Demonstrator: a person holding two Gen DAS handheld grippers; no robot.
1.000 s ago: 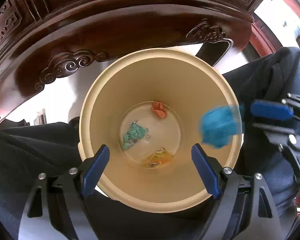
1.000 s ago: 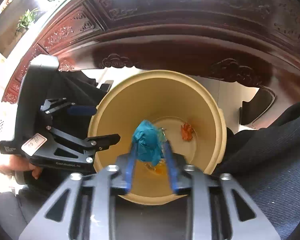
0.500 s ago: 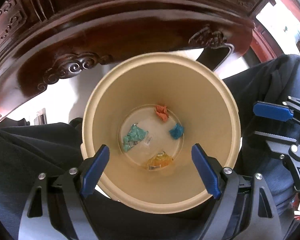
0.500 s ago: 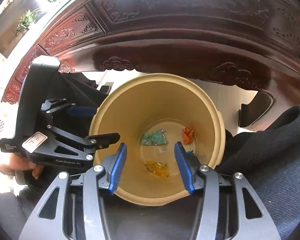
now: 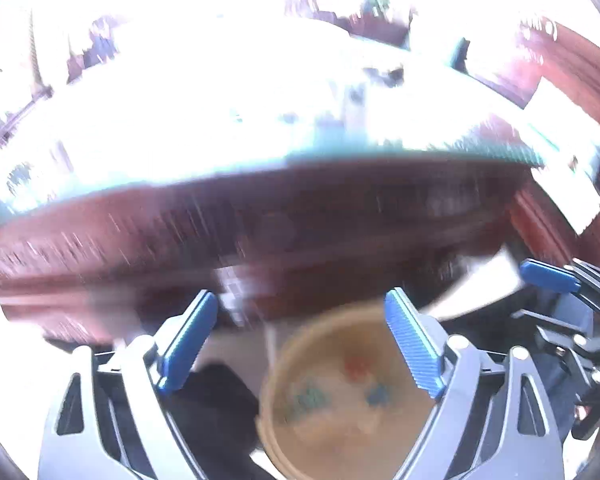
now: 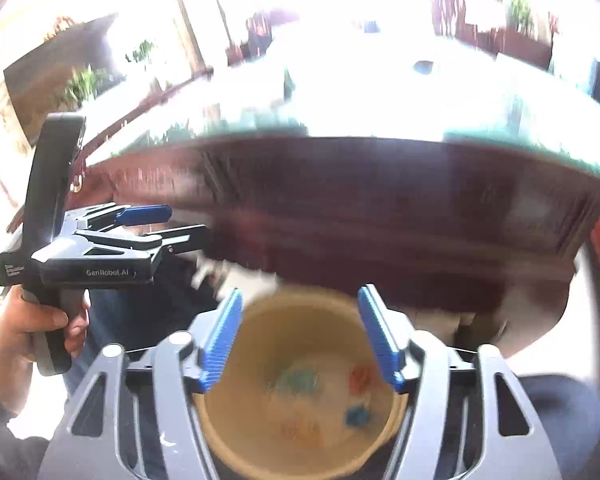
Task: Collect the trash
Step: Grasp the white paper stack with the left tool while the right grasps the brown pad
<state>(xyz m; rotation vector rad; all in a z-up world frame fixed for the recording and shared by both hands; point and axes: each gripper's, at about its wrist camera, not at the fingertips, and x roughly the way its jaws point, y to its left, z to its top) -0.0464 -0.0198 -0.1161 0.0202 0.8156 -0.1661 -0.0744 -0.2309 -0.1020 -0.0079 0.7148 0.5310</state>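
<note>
Below me the tan round bin (image 6: 300,436) stands upright and open, holding four blurred crumpled scraps on its floor: a green one (image 6: 298,380), a red one (image 6: 360,378), a blue one (image 6: 358,416) and an orange one (image 6: 302,432).

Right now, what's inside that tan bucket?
Inside the tan bucket lie four blurry scraps: a teal-green one, an orange-red one, a blue one and a yellowish one. The bucket's near wall hides part of the bottom.
</note>
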